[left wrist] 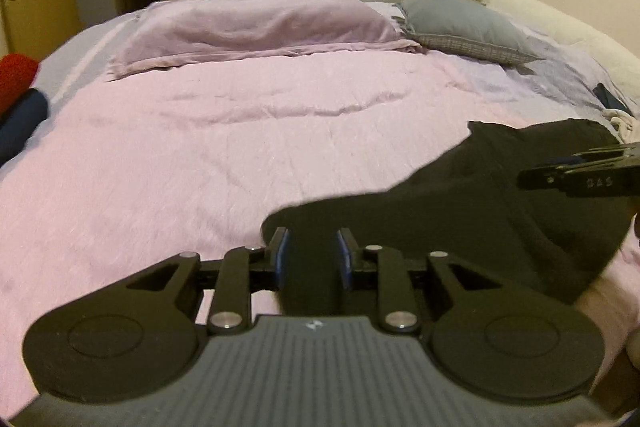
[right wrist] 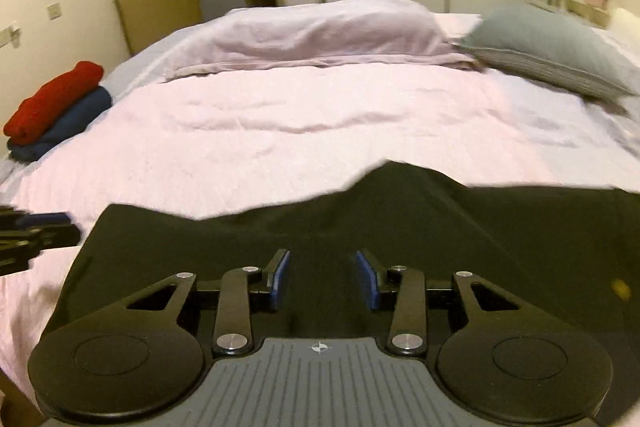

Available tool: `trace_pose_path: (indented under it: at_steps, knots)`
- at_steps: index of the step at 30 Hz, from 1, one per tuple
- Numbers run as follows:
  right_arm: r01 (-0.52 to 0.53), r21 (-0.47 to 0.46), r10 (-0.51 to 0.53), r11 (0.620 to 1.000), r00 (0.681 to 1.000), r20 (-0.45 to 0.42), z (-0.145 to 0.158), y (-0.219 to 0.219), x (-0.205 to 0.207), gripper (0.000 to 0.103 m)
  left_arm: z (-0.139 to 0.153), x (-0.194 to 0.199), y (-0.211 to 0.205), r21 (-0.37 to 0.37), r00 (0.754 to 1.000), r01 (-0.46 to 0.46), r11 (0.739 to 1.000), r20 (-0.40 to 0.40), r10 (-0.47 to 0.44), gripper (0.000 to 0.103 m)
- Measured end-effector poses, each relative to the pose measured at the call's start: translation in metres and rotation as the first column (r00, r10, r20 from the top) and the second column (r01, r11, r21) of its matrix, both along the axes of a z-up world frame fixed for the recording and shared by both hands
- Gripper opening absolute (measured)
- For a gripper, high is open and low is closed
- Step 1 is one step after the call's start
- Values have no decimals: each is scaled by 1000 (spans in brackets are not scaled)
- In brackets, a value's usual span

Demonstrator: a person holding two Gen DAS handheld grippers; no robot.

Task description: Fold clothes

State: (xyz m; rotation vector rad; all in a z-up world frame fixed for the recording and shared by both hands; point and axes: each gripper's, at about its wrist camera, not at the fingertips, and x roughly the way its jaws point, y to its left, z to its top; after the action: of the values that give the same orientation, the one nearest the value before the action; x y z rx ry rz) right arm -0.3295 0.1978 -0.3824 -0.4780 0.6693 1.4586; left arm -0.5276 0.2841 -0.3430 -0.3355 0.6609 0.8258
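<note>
Left wrist view: left hand-held gripper (left wrist: 311, 251) parted over black garment (left wrist: 480, 195).

One black garment (right wrist: 400, 219) lies at the bottom, two folded clothes, red (right wrist: 52, 103) and navy (right wrist: 68, 131), at left, two pillows, lilac (right wrist: 320, 31) and grey (right wrist: 548, 47), at top, and two tongs (right wrist: 323, 279) (left wrist: 310, 255).

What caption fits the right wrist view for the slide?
Open right gripper over a black garment spread on the pink bedspread; folded red and navy clothes stacked far left.

The left hand-held gripper (left wrist: 311, 253), jaws parted, straddles a black garment (left wrist: 480, 203) on the pink bedspread (left wrist: 200, 155).
</note>
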Motion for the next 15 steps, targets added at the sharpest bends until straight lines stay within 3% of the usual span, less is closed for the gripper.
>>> trace_pose_path:
  at_steps: [7,10,15]
  knots:
    - [-35,-95,47,995,991,122,-51,47,-4,40,-34,15,17,8,1000,-8,1000,-26,8,22]
    - [-26,-98,34,995,996,80,-46,45,4,40,-41,18,20,12,999,-18,1000,-37,18,22]
    - [-19,16,19,1000,1000,-4,-13,-2,12,40,-17,-4,-28,-2,1000,-10,1000,-9,10,19]
